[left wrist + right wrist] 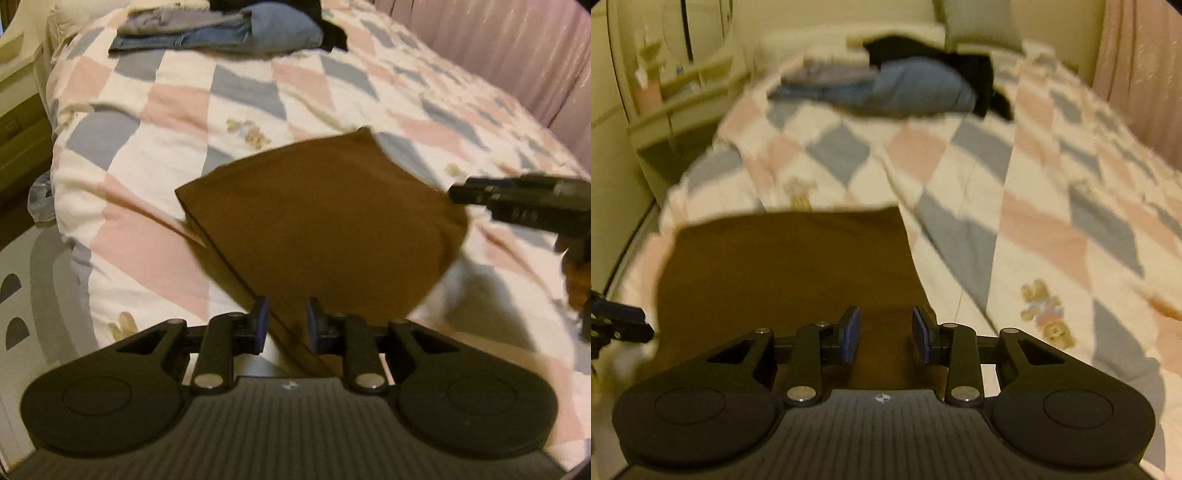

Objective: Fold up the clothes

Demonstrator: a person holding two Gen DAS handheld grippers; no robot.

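A folded brown garment (317,214) is spread between my two grippers just above the checked quilt (166,110), with a shadow under its right edge. Its near corner runs down between the blue pads of my left gripper (287,326), which is shut on it. My right gripper (457,192) comes in from the right and meets the garment's right corner. In the right wrist view the brown garment (783,277) fills the gap between the pads of the right gripper (886,332), which is shut on that thick fold. The left gripper (624,325) shows at the garment's left edge.
A stack of folded clothes (214,29), jeans and blue and grey pieces, lies at the far end of the bed beside a black garment (960,62). A pink curtain (498,55) runs along the right. A cream bedside shelf (683,103) stands left. A grey patterned mat (29,295) covers the floor.
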